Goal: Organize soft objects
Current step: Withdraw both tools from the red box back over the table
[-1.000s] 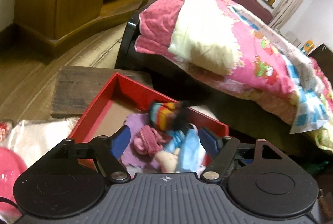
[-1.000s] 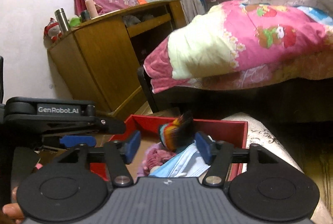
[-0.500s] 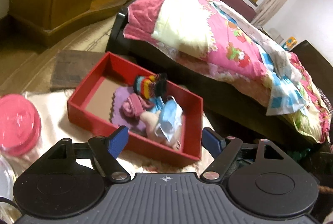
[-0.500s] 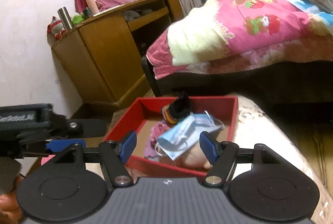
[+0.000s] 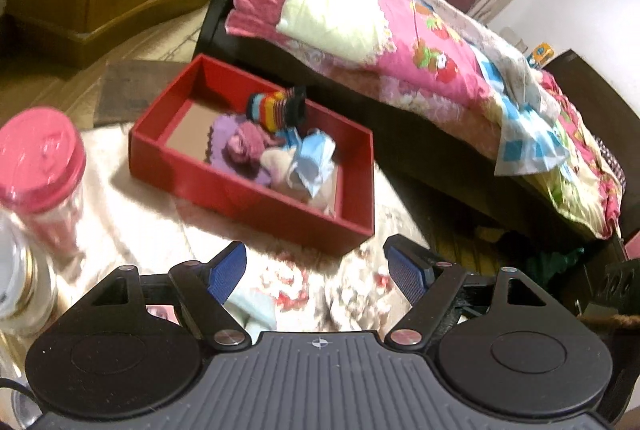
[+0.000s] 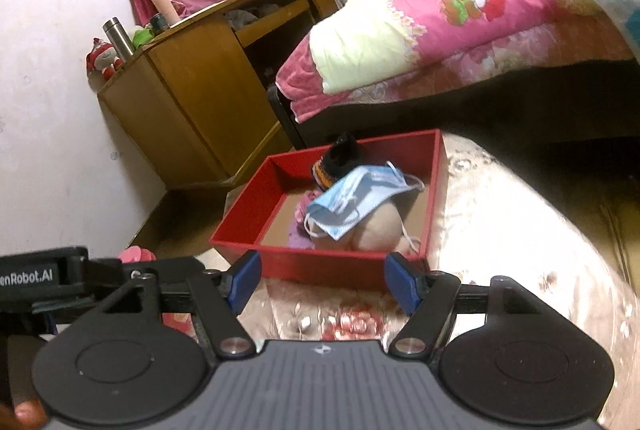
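A red box (image 5: 256,190) (image 6: 240,226) stands on a patterned cloth. In it lie a rainbow-striped sock (image 5: 276,106) (image 6: 334,166), a blue face mask (image 5: 316,160) (image 6: 356,202), a pink knit piece (image 5: 246,146), a purple cloth (image 5: 220,134) and a beige soft toy (image 6: 376,230). My left gripper (image 5: 316,276) is open and empty, held back from the box's near wall. My right gripper (image 6: 324,284) is open and empty, just before the box's near wall. A pale blue cloth (image 5: 256,306) lies under the left gripper.
A pink-lidded jar (image 5: 40,166) and a glass jar (image 5: 16,282) stand at the left. A bed with a pink quilt (image 5: 400,30) (image 6: 460,14) lies behind the box. A wooden cabinet (image 6: 200,78) stands against the wall. The left gripper's body (image 6: 44,282) shows in the right wrist view.
Both grippers have pulled back and up from the box, jaws open. The sock, mask and other soft items stay in the box. The pink-lidded jar has come into the left view.
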Demonstrator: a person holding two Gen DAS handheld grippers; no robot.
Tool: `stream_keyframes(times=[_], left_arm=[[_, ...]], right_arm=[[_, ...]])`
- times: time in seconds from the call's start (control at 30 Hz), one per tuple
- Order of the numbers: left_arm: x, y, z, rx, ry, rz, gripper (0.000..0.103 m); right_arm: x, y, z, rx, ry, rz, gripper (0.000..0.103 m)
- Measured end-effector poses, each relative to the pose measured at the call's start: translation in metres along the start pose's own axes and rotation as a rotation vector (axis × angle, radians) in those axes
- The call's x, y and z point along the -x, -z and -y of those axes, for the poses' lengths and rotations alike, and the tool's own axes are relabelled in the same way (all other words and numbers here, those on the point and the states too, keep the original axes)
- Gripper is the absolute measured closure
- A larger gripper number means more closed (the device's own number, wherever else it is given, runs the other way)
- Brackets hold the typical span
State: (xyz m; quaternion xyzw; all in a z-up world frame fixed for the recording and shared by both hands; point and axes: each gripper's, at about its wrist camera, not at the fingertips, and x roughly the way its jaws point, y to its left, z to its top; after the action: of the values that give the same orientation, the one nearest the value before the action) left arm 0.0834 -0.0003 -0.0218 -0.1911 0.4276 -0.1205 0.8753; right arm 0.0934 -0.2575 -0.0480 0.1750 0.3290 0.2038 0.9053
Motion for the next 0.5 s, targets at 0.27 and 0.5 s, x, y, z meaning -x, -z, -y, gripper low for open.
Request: stream_keyframes(times=[0.27, 0.5], left_arm=[[-0.003, 0.030, -0.011, -0.014, -0.008, -0.093, 0.026], [-0.009, 0.044, -0.019, -0.011, -0.012, -0.152, 0.026]], right_arm=[[0.015, 0.034, 0.005, -0.021, 0.021, -0.054, 0.062], [0.021, 0.051, 0.005, -0.025, 0.035, -0.087, 0.062]])
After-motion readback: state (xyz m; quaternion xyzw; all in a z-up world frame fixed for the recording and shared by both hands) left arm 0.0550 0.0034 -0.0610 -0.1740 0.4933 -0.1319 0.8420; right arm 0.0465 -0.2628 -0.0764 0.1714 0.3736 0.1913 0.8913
